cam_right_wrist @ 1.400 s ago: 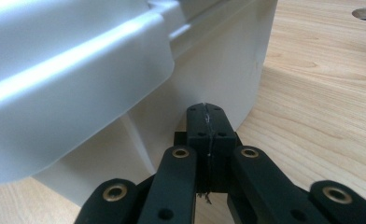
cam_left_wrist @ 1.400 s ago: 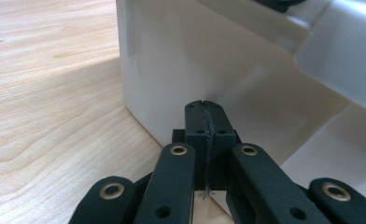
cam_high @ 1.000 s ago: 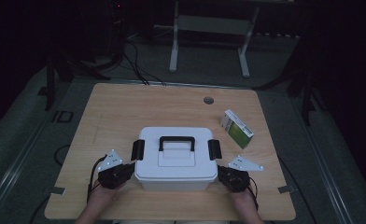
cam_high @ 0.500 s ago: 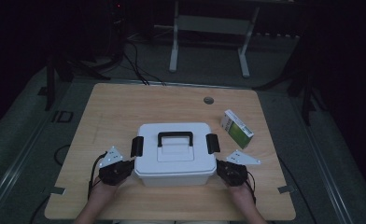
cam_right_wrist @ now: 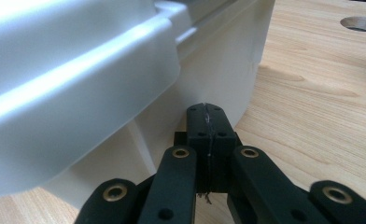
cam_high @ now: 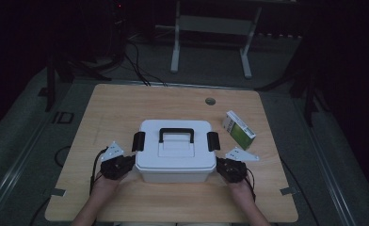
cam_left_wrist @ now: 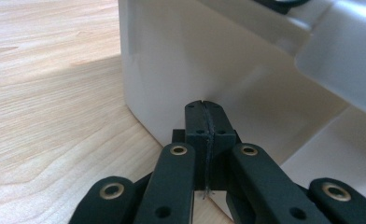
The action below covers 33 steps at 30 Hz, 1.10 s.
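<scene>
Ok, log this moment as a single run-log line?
left gripper: shut, at white box left wall | right gripper: shut, at right wall | lid: on | green carton: right of box, apart

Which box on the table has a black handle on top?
The big white box between the two claws. The little green-and-white box lies flat and has no handle.
</scene>
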Tool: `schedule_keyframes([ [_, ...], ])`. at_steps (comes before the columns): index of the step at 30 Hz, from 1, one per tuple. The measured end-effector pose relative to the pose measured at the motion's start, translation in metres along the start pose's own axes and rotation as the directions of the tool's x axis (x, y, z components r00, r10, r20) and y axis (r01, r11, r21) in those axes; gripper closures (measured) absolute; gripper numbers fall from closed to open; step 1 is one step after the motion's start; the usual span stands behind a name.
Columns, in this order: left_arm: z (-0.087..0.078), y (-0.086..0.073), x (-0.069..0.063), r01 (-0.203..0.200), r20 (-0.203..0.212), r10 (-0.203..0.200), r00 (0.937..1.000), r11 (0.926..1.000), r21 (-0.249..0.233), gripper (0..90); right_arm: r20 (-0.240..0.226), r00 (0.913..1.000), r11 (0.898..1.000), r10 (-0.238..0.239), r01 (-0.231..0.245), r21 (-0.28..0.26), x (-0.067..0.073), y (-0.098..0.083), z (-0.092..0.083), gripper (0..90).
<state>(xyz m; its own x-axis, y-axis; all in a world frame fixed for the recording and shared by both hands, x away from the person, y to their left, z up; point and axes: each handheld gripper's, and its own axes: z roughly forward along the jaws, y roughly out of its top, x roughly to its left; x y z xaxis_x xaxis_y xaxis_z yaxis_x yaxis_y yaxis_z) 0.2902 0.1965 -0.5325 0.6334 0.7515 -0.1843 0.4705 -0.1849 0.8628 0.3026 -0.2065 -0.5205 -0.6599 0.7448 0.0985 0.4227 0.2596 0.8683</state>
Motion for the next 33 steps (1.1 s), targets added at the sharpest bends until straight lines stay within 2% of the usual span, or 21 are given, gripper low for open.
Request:
schedule_keyframes([
  [9, 0.0, -0.001, 0.002, 0.006, 0.012, -0.006, 0.9999, 1.0, -0.002, 89.6, -0.004, 1.0, 1.0, 0.008, -0.008, -0.009, -0.001, -0.001, 0.001, 90.0],
  [16, -0.001, 0.0, 0.001, -0.02, -0.001, 0.02, 0.9998, 0.9998, 0.004, 88.3, -0.002, 0.9999, 1.0, 0.01, -0.01, -0.025, -0.003, -0.004, 0.0, 87.6],
  [18, -0.003, 0.0, 0.003, -0.017, 0.009, 0.017, 0.9998, 0.9998, 0.005, 84.7, 0.001, 1.0, 1.0, 0.001, -0.001, -0.026, -0.004, -0.004, 0.0, 85.6],
  [20, -0.003, -0.001, 0.004, -0.025, 0.0, 0.025, 0.9997, 0.9996, 0.011, 81.5, 0.006, 1.0, 1.0, -0.005, 0.005, -0.025, -0.006, -0.005, 0.0, 85.1],
  [24, -0.005, -0.003, 0.009, -0.011, 0.0, 0.011, 0.9999, 0.9994, 0.033, 81.3, 0.018, 0.9998, 1.0, -0.002, 0.002, -0.019, -0.011, -0.006, -0.002, 83.6],
  [26, -0.006, -0.003, 0.01, -0.008, 0.002, 0.008, 1.0, 0.9994, 0.035, 77.8, 0.024, 0.9997, 1.0, -0.005, 0.005, -0.021, -0.012, -0.007, -0.003, 81.8],
  [27, -0.007, -0.004, 0.011, -0.004, 0.004, 0.004, 1.0, 0.9991, 0.043, 77.7, 0.038, 0.9992, 1.0, -0.009, 0.01, -0.023, -0.015, -0.007, -0.006, 77.0],
  [28, -0.007, -0.004, 0.011, -0.004, 0.004, 0.004, 1.0, 0.9991, 0.043, 73.5, 0.038, 0.9992, 1.0, -0.009, 0.01, -0.023, -0.015, -0.007, -0.006, 77.0],
  [29, -0.007, -0.004, 0.011, -0.002, -0.003, 0.003, 1.0, 0.9989, 0.048, 73.5, 0.043, 0.999, 1.0, -0.012, 0.013, -0.026, -0.017, -0.008, -0.007, 74.0],
  [30, -0.007, -0.004, 0.011, -0.005, -0.011, 0.006, 0.9999, 0.9984, 0.057, 68.4, 0.045, 0.9989, 1.0, -0.016, 0.017, -0.024, -0.018, -0.008, -0.008, 69.4],
  [32, -0.007, -0.004, 0.012, 0.004, -0.015, -0.003, 0.9999, 0.998, 0.063, 66.2, 0.062, 0.9977, 0.999, -0.028, 0.03, -0.027, -0.02, -0.009, -0.01, 61.0],
  [33, -0.008, -0.004, 0.012, 0.007, -0.034, -0.004, 0.9994, 0.9971, 0.076, 55.2, 0.064, 0.9974, 0.999, -0.033, 0.035, -0.025, -0.022, -0.009, -0.011, 51.2],
])
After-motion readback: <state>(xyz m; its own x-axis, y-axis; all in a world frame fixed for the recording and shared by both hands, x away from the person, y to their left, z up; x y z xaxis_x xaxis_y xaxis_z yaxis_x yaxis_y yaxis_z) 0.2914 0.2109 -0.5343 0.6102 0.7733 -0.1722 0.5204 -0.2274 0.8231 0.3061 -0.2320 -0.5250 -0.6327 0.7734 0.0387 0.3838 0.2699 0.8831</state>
